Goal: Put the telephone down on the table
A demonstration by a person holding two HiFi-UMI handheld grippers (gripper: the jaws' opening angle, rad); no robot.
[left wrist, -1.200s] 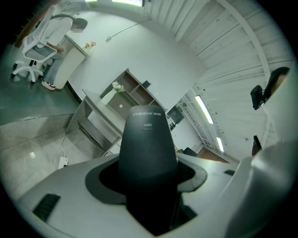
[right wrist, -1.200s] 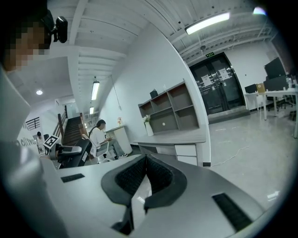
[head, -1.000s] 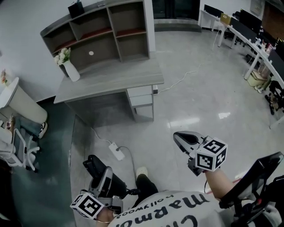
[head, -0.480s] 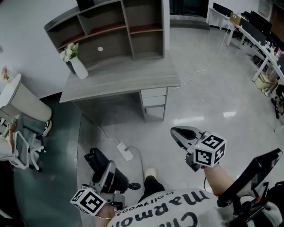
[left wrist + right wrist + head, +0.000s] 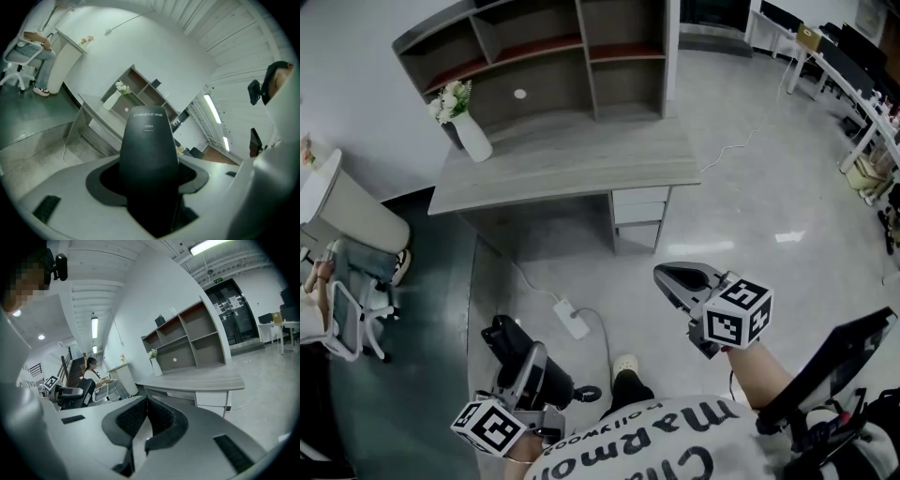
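Ahead of you, grey table (image 5: 581, 161), white vase (image 5: 474, 139) of flowers upright at its left rear, open shelf unit (image 5: 546, 58) standing along its back, drawers (image 5: 639, 208) beneath its right end, white power strip (image 5: 574, 320) on the glossy floor (image 5: 750, 216).

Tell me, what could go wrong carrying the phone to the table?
The telephone could slip from the left tongs onto the floor before reaching the table. The power strip and its cable lie on the way and could trip a foot. The vase on the table could get knocked.
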